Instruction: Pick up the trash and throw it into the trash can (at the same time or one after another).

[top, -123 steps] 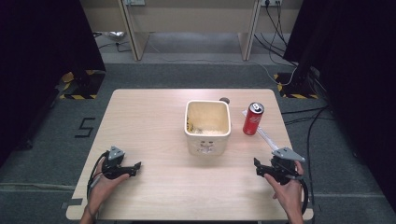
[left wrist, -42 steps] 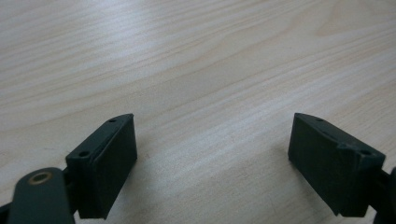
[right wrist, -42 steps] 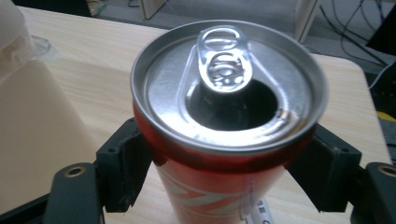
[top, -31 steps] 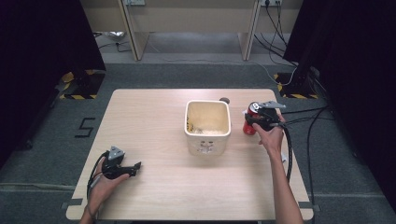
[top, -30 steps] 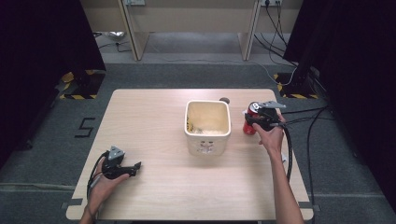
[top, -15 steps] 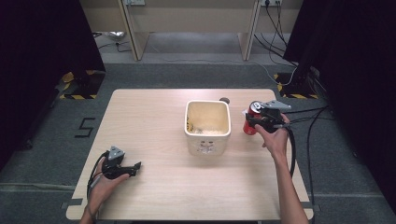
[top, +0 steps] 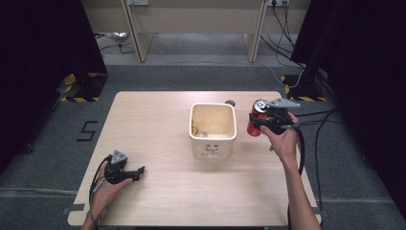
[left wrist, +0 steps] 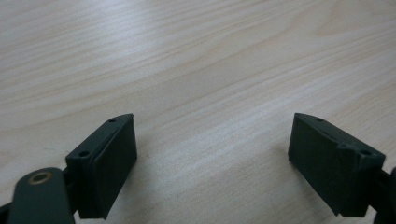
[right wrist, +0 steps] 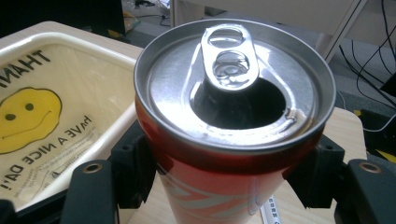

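Observation:
A red drink can (top: 255, 124) with an opened silver top (right wrist: 236, 79) hangs above the table's right side, just right of a cream square bin (top: 213, 130). My right gripper (top: 263, 120) is shut on the can, one black jaw pressed against each side of it (right wrist: 224, 186). The bin's inside (right wrist: 46, 112) carries a yellow smiley face and printed words. My left gripper (top: 139, 171) rests on the table near the front left corner, and its two black jaws stand wide apart over bare wood (left wrist: 212, 154).
The wooden table (top: 158, 120) stands on grey carpet. A small dark round object (top: 230, 102) lies behind the bin. Black cables (top: 316, 120) trail off the table's right edge. Desk legs and more cables stand beyond the far edge.
My right gripper has lifted the red can off the table and carried it slightly toward the bin. The left gripper has stayed where it was.

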`<state>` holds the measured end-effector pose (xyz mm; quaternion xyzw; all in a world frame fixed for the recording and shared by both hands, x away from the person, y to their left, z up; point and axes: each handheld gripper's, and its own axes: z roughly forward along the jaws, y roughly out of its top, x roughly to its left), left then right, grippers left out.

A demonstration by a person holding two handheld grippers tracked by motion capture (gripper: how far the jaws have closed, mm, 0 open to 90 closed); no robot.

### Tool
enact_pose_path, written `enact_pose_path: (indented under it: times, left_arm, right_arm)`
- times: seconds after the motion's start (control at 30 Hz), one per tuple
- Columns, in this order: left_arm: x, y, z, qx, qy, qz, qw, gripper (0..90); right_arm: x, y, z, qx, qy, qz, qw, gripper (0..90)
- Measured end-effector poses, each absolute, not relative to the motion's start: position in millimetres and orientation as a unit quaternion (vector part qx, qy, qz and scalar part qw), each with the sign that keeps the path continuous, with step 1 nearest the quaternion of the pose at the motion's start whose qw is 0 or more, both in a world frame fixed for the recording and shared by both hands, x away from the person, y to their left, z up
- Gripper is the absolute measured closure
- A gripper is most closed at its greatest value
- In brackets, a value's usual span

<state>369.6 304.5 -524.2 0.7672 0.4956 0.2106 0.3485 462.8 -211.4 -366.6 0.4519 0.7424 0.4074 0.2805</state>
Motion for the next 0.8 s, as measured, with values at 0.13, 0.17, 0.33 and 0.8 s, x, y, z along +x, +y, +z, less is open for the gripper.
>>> enact_pose_path:
  times: [0.13,0.17,0.33,0.8]
  left_arm:
    - [369.6,304.5,-524.3,0.767,0.496,0.211,0.349,14.8]
    - [369.6,304.5,-524.3,0.767,0.496,0.211,0.349,14.8]
    - [369.6,304.5,-524.2,0.767,0.496,0.211,0.349,14.8]
    - [369.6,304.5,-524.2,0.767,0.496,0.211,0.348,14.8]
  right_arm:
    - [461.4,-209.1,-361.9,0.449,0.744,0.410,0.276,33.7]
    - [461.0,-208.7,-360.4,0.448,0.744,0.409,0.279,33.7]
    - [459.2,-207.1,-349.9,0.441,0.745,0.408,0.289,33.7]
    - [454.8,-194.6,-319.1,0.416,0.746,0.422,0.305,33.7]
